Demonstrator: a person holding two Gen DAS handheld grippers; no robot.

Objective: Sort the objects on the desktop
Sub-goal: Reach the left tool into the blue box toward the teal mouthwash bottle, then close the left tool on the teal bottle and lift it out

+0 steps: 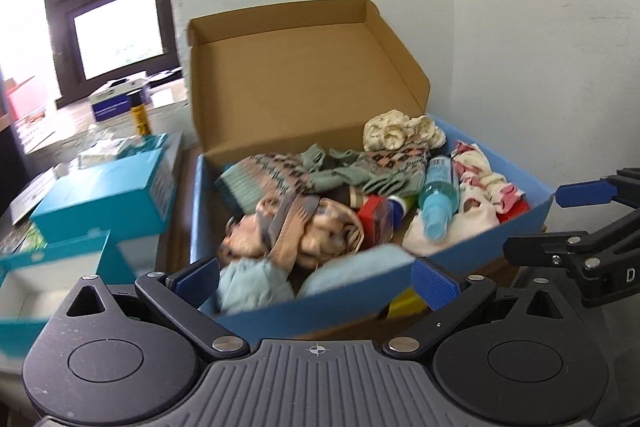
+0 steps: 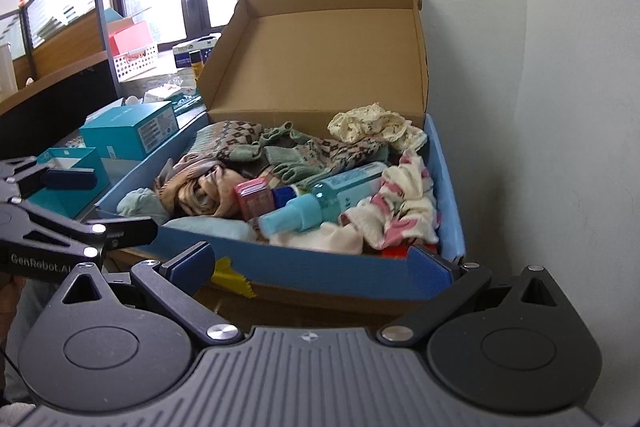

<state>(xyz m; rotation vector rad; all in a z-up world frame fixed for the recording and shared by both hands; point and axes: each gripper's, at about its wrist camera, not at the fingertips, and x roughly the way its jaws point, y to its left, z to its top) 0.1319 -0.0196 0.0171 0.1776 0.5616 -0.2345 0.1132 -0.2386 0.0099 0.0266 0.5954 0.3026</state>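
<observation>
The box (image 2: 320,267) stood lid-up on the desk against the wall, heaped with soft, limp socks (image 2: 304,151), a scarf (image 2: 200,187) and a smooth, likely slippery spray bottle (image 2: 320,205) near its front edge. Both grippers, left (image 1: 316,277) and right (image 2: 316,269), hung spread and empty before the box's front wall. Cloth could be pinched anywhere; the bottle was best taken across its body.

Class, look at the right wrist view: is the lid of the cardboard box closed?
No. The lid stands open, upright against the wall, with the clothes and the spray bottle exposed inside.
</observation>
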